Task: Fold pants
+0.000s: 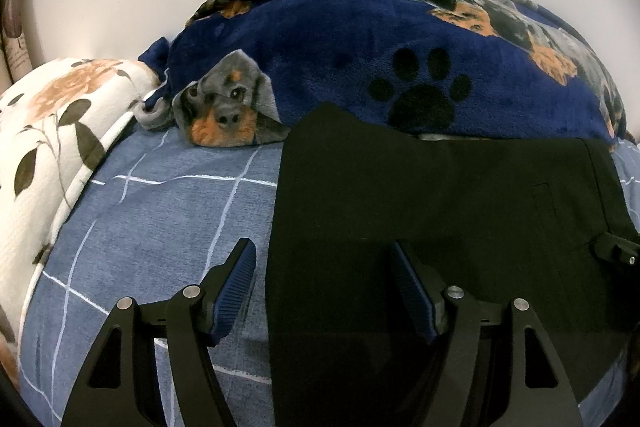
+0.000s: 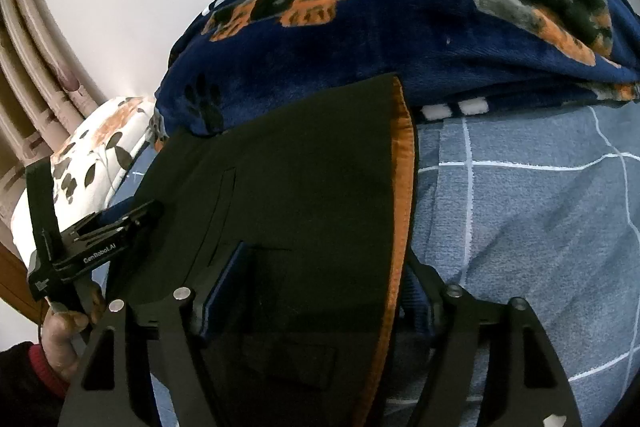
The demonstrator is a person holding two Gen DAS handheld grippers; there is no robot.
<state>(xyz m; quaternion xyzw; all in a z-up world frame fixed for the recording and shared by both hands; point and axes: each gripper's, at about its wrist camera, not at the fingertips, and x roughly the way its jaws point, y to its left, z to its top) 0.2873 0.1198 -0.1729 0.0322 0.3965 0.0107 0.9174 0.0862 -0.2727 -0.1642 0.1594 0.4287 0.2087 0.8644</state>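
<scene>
Left wrist view: left tongs [image 1: 323, 255] spread wide, nothing pinched. Left pad sits over the blue bedsheet with white grid lines [image 1: 160, 211], right pad over the black fabric pants [image 1: 420, 195]; the pants' left edge runs between the two pads, no pad pressing on it. Pants lie flat on the bed, far edge touching the navy fleece blanket with dog and paw prints [image 1: 340, 39] bunched behind. White pillow with brown floral print [image 1: 60, 131] at left, beside the blanket. Tip of the other tool visible at right edge, over the pants.

Right wrist view: right tongs [image 2: 328, 269] also spread. The pants' waist edge with orange lining [image 2: 402, 187] passes between the fingers; the right finger is partly hidden behind that edge, so contact there can't be told, but the left pad stands clear of the cloth. Left tool body seen at lower left, held by a hand [image 2: 64, 335] with a red cuff, over the pants' far-left side.
</scene>
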